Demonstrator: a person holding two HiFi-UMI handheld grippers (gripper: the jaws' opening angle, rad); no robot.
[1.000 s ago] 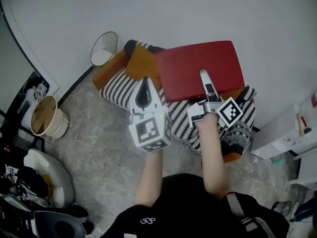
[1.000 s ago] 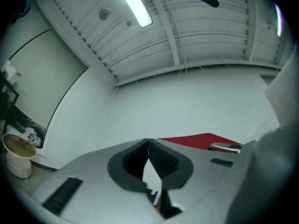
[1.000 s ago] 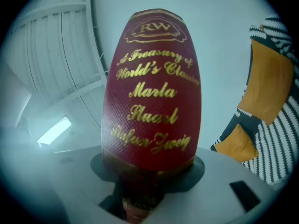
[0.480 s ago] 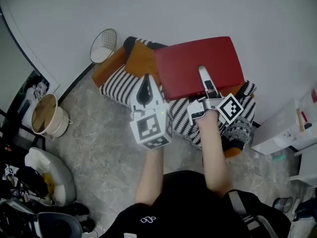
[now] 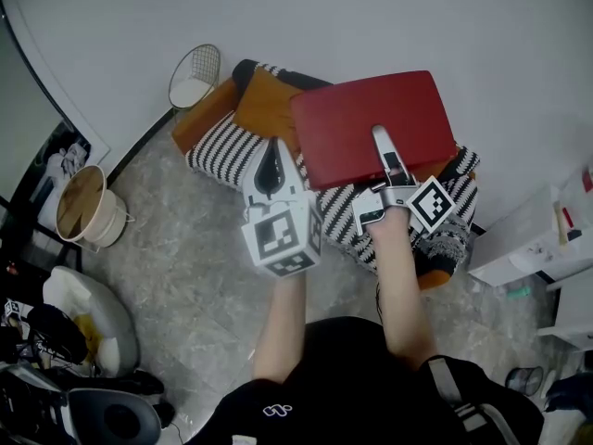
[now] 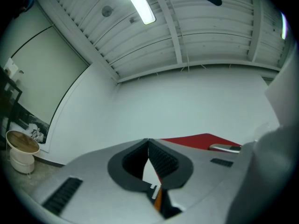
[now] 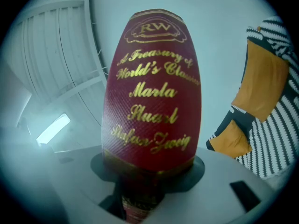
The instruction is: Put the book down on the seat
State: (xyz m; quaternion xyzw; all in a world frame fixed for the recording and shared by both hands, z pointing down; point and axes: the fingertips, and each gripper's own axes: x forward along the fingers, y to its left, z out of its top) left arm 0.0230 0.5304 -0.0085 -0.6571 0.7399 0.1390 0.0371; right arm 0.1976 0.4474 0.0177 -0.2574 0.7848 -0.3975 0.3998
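Right hand-held gripper (image 5: 382, 151) clamps red book (image 5: 352, 119), gilt-lettered spine, over striped seat (image 5: 222, 151); left hand-held gripper (image 5: 269, 160) closed, empty.

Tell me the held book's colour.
The book is dark red with gold lettering; right gripper view shows it best.

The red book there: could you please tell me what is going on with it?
A person holds a gripper in each hand. The right gripper is clamped on the book at its spine and holds it flat over the striped seat; it is not yet laid down. The left gripper hangs beside it over the seat, jaws together and empty.
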